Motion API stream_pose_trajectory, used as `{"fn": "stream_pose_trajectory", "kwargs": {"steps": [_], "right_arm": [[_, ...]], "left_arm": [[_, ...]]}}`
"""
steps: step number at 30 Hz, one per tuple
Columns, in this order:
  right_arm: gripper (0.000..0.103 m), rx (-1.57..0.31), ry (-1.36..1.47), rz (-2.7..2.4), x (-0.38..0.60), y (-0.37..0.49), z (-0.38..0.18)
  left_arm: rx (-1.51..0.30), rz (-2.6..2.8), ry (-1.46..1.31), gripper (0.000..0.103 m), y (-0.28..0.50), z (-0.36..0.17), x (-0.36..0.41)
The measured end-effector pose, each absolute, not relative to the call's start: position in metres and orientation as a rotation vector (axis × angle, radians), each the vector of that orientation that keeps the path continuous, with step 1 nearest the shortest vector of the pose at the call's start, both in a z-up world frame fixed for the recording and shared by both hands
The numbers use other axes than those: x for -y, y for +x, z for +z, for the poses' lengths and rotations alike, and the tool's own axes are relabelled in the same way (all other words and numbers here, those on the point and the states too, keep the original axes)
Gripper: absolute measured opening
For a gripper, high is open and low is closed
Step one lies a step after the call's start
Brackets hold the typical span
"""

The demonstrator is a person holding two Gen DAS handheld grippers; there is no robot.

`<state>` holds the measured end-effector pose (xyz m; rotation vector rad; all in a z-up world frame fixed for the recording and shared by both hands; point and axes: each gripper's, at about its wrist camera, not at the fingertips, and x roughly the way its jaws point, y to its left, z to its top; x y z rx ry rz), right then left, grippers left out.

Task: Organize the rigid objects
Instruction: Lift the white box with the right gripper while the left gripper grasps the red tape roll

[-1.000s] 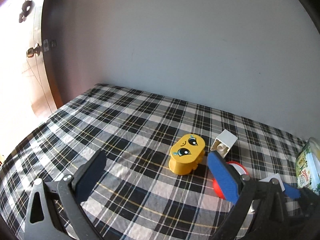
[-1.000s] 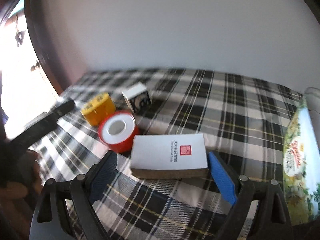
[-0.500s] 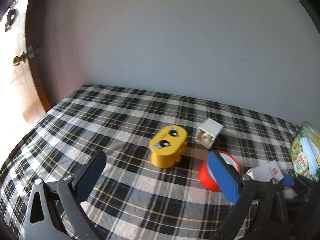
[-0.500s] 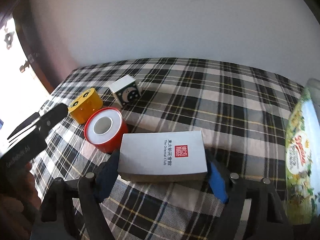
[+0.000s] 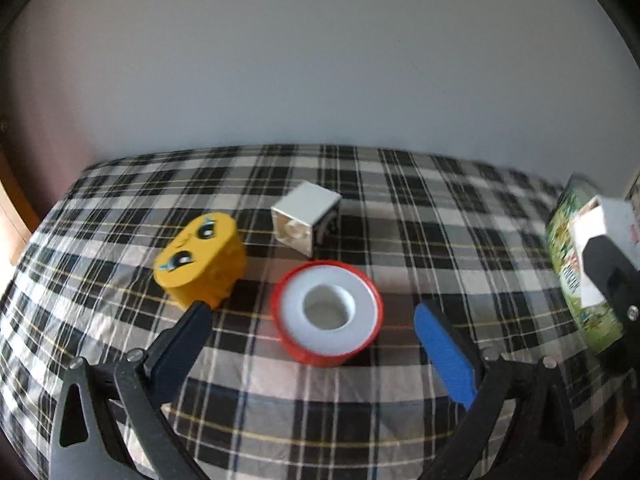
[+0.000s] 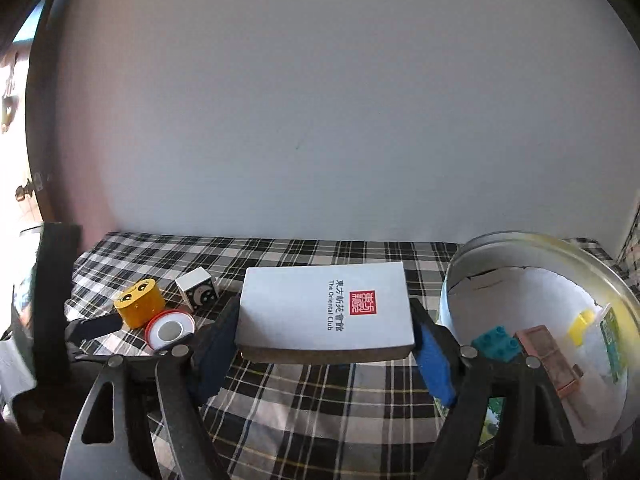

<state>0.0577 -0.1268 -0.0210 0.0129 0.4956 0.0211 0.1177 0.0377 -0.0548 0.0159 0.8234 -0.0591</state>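
R gripper [image 6: 324, 344] clamped on white box [image 6: 326, 308] by its short ends, lifted w/ open tin [image 6: 472, 256] just to its right; L gripper [image 5: 320, 344] fingers apart, red roll [image 5: 327, 316] between.

A room in a home. A table covered with a black, white and grey plaid cloth [image 5: 400, 216] stands against a plain pale wall [image 6: 320, 120]. At far left, a wooden door with a round brass knob [image 6: 22, 191] lets in bright daylight. Small household things lie on the cloth: a yellow toy block with a cartoon face [image 5: 202, 254], a white toy block [image 5: 306, 218], and, at right, a round tin [image 6: 540, 320] holding more toy bricks.
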Motion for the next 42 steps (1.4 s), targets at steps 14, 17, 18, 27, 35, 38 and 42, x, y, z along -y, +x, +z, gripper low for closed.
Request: {"fn": "stream_pose_trajectory", "kwargs": {"steps": [14,17,18,27,35,38,42], "right_arm": [[0.08,-0.534,0.039,0.05,0.132,0.061,-0.021],[0.08,-0.532,0.042,0.044,0.132,0.062,-0.021],[0.08,-0.529,0.04,0.042,0.132,0.062,-0.021],[0.08,-0.465,-0.009,0.026,0.121,0.057,-0.021],[0.08,-0.426,-0.062,0.03,0.113,0.052,-0.021],[0.08,-0.417,-0.075,0.041,0.109,0.049,-0.022],[0.08,-0.408,-0.088,0.038,0.11,0.045,-0.024]], "left_arm": [[-0.889,-0.035,0.004,0.054,0.127,-0.057,-0.033],[-0.884,-0.053,-0.02,0.054,0.124,-0.055,-0.043],[-0.882,-0.059,-0.026,0.054,0.123,-0.054,-0.045],[-0.844,-0.083,-0.101,0.054,0.108,-0.051,-0.066],[-0.749,-0.052,-0.085,0.054,0.088,-0.04,-0.076],[-0.719,-0.036,-0.076,0.054,0.084,-0.037,-0.071],[-0.685,-0.011,-0.069,0.054,0.076,-0.033,-0.057]]}}
